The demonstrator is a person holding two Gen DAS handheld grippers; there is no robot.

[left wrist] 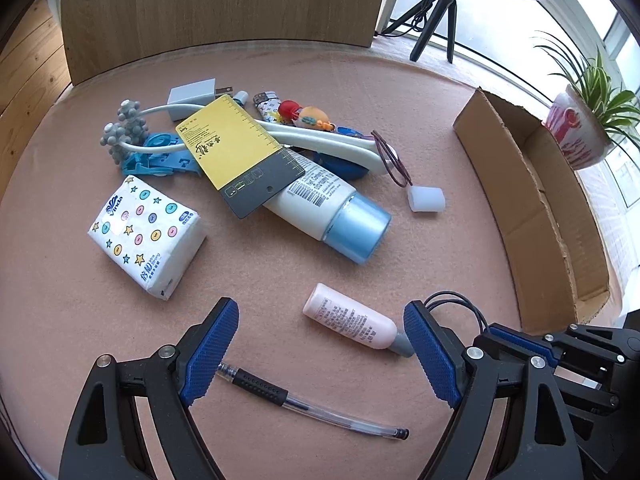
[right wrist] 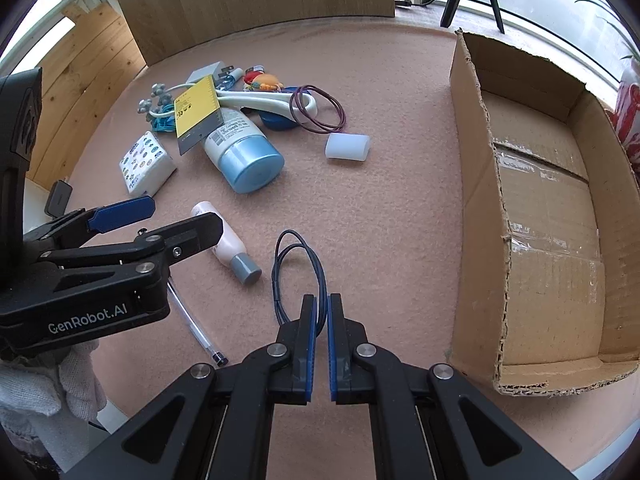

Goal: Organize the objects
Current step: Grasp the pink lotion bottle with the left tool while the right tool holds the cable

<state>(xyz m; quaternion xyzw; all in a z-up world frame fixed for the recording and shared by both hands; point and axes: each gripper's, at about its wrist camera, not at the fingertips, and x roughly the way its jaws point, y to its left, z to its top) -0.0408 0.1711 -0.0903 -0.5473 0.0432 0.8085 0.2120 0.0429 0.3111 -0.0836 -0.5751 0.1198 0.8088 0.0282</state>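
Left gripper: we see the left gripper (left wrist: 320,344) with its blue-padded jaws spread wide above the pink felt worktop (left wrist: 440,240), nothing pinched.
Between the left jaws: the small pale pink squeeze tube with a grey cap (left wrist: 352,322) lies on the worktop, cap end just beside the right-hand pad; the clear ballpoint pen with a black grip (left wrist: 304,402) lies nearer the camera, one end hidden behind the left-hand pad.
Right gripper: we have the right gripper (right wrist: 322,300) with jaws drawn together, clamped on the thin black looped cord (right wrist: 298,268), whose loop fans out ahead of the tips.
Box: the open brown cardboard box (right wrist: 476,200) sits on the right of the worktop, beside the right gripper; we see nothing lying inside it.
Pile: further back, the yellow and grey ruler card (left wrist: 240,156) rests across the white tube with a big light blue cap (left wrist: 332,212), with the white long-handled massager with grey knobbed balls (left wrist: 128,128) behind.
Loose items: the star-printed tissue pack (left wrist: 146,236) sits left of the pile; the small translucent white block (left wrist: 426,199) and the dark purple hair ties (left wrist: 390,158) lie to its right.
Hand: a white-gloved hand (right wrist: 52,384) holds the left gripper in the right wrist view.
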